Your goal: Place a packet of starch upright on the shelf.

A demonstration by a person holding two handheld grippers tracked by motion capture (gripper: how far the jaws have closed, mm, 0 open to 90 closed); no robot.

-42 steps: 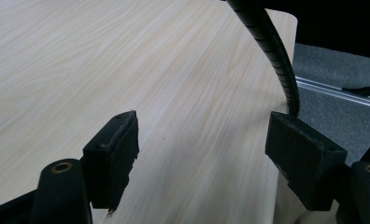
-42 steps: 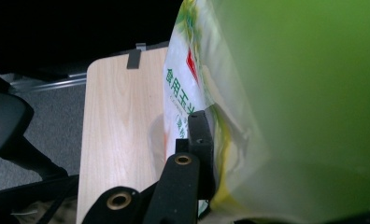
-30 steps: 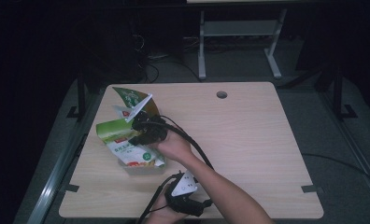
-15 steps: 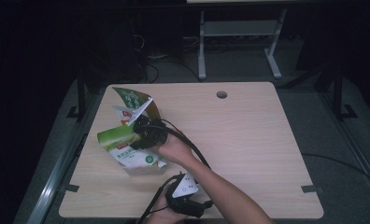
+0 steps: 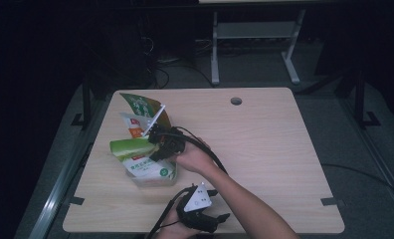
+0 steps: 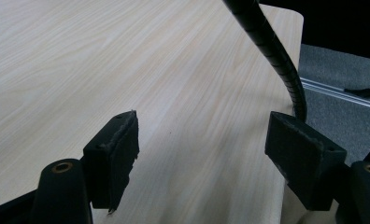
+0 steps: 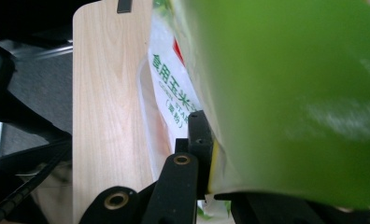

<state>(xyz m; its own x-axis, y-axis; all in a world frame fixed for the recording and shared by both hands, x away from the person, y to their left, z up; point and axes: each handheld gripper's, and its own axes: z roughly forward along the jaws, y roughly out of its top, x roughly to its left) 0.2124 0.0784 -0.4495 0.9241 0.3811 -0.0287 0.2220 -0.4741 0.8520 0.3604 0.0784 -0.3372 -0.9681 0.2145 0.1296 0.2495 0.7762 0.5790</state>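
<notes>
On the pale wooden table [image 5: 264,144], toward its left side, the right gripper [image 5: 161,145] is pinching a green plastic pouch [image 5: 131,146] by its edge and holding it just above a white-and-green printed food packet [image 5: 150,168], which lies flat in a clear plastic wrapper. In the right gripper view the black jaws are pressed together on the seam of the green pouch [image 7: 286,93], with the printed packet [image 7: 171,88] showing behind it (its green lettering is readable there). Behind these, a third bag, dark green and white with a tilted top [image 5: 143,112], stands or leans near the table's far left corner; I cannot tell whether it touches the lifted pouch.

The left gripper [image 5: 205,219] rests at the near edge of the table, well apart from the bags. In its own view its jaws are spread wide over bare wood with nothing between them, and a black ribbed cable [image 6: 272,51] crosses above.

The step in hand looks like carrying the green pouch, lifted clear of the pile. The next move probably calls for a steady carry to wherever it belongs, keeping the pinch firm on that thin seam so the floppy pouch does not slip or drag the packet beneath.
</notes>
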